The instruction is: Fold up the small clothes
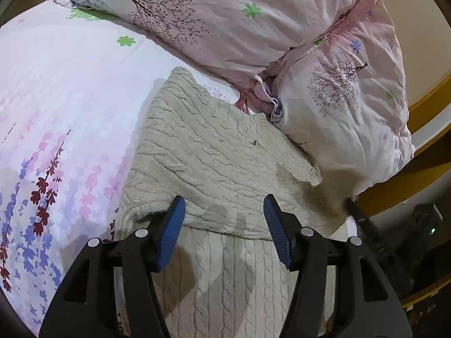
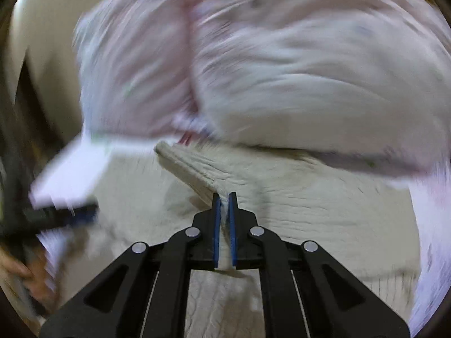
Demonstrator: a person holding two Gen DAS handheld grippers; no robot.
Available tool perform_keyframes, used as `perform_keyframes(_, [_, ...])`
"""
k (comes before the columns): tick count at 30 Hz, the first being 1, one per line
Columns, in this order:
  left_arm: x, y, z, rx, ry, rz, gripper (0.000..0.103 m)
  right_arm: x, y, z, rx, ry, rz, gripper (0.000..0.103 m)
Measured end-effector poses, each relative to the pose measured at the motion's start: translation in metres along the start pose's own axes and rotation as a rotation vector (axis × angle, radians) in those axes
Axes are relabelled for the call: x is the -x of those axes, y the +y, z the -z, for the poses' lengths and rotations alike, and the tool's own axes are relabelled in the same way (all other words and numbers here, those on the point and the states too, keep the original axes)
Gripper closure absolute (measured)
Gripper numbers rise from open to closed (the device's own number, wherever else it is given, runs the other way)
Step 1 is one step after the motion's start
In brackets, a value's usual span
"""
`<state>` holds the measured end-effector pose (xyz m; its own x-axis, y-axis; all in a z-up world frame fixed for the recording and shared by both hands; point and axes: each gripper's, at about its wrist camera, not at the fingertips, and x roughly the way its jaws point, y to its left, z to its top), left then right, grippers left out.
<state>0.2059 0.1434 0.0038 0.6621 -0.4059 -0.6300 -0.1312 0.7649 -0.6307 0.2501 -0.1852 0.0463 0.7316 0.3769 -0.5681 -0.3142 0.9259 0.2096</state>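
Folding a cream cable-knit sweater (image 1: 214, 152) on the floral-sheeted bed (image 1: 56, 98).
Right gripper (image 2: 224, 197) jaws pinch a ribbed sweater fold; left gripper (image 1: 224, 208) jaws gape wide, empty, above it.

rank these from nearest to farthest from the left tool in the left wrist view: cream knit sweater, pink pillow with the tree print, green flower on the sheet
1. cream knit sweater: directly under and ahead of the open left tool.
2. green flower: farther back on the sheet, to the left.
3. pink pillow: at the far end of the bed, top of the view.
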Motion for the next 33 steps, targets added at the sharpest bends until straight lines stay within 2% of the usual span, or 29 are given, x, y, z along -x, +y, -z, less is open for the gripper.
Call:
perform_keyframes(2, [0.0,-0.001,0.0,0.0,0.001,0.003,0.043,0.011,-0.034,0.005,-0.154,-0.011,0.003,0.097])
perform_keyframes(3, [0.0,-0.001,0.0,0.0,0.002,0.007,0.043,0.012,-0.055,0.012,-0.244,0.011,-0.003,0.096])
perform_keyframes(5, [0.0,-0.001,0.001,-0.003,0.004,0.01,0.041,0.003,-0.089,0.029,-0.387,0.1,-0.029,0.087])
perform_keyframes(6, [0.001,-0.002,0.001,-0.002,0.005,0.016,0.041,0.001,-0.1,0.036,-0.436,0.122,-0.045,0.078])
perform_keyframes(7, [0.001,-0.002,0.001,-0.003,0.006,0.017,0.04,-0.002,-0.111,0.04,-0.488,0.143,-0.065,0.066])
perform_keyframes(9, [0.003,-0.003,0.003,-0.007,0.013,0.024,0.04,-0.004,-0.132,0.049,-0.607,0.156,-0.143,0.055])
perform_keyframes(11, [0.005,-0.003,0.004,-0.012,0.017,0.03,0.038,-0.005,-0.142,0.051,-0.657,0.157,-0.186,0.055])
perform_keyframes(15, [0.007,-0.004,0.006,-0.026,0.024,0.024,0.038,-0.01,-0.152,0.049,-0.682,0.158,-0.18,0.063])
perform_keyframes(17, [0.007,-0.004,0.006,-0.027,0.027,0.024,0.038,-0.019,-0.154,0.044,-0.676,0.169,-0.163,0.076])
perform_keyframes(18, [0.007,-0.005,0.006,-0.028,0.026,0.022,0.038,-0.023,-0.154,0.043,-0.664,0.191,-0.139,0.089])
perform_keyframes(19, [0.008,-0.005,0.005,-0.029,0.026,0.022,0.038,-0.025,-0.154,0.042,-0.652,0.2,-0.125,0.095])
perform_keyframes(20, [0.008,-0.006,0.005,-0.029,0.027,0.022,0.038,-0.024,-0.152,0.042,-0.638,0.194,-0.121,0.095])
perform_keyframes(23, [0.008,-0.006,0.005,-0.035,0.023,0.025,0.037,0.0,-0.142,0.034,-0.556,0.07,-0.077,0.096])
perform_keyframes(24, [0.008,-0.006,0.005,-0.038,0.025,0.028,0.037,0.012,-0.138,0.032,-0.523,0.023,-0.043,0.096])
perform_keyframes(26, [0.007,-0.007,0.007,-0.044,0.028,0.031,0.037,0.022,-0.138,0.034,-0.496,-0.006,0.011,0.096])
perform_keyframes(33, [-0.001,-0.003,0.009,-0.04,0.043,0.017,0.037,0.004,-0.153,0.054,-0.555,0.11,0.07,0.096])
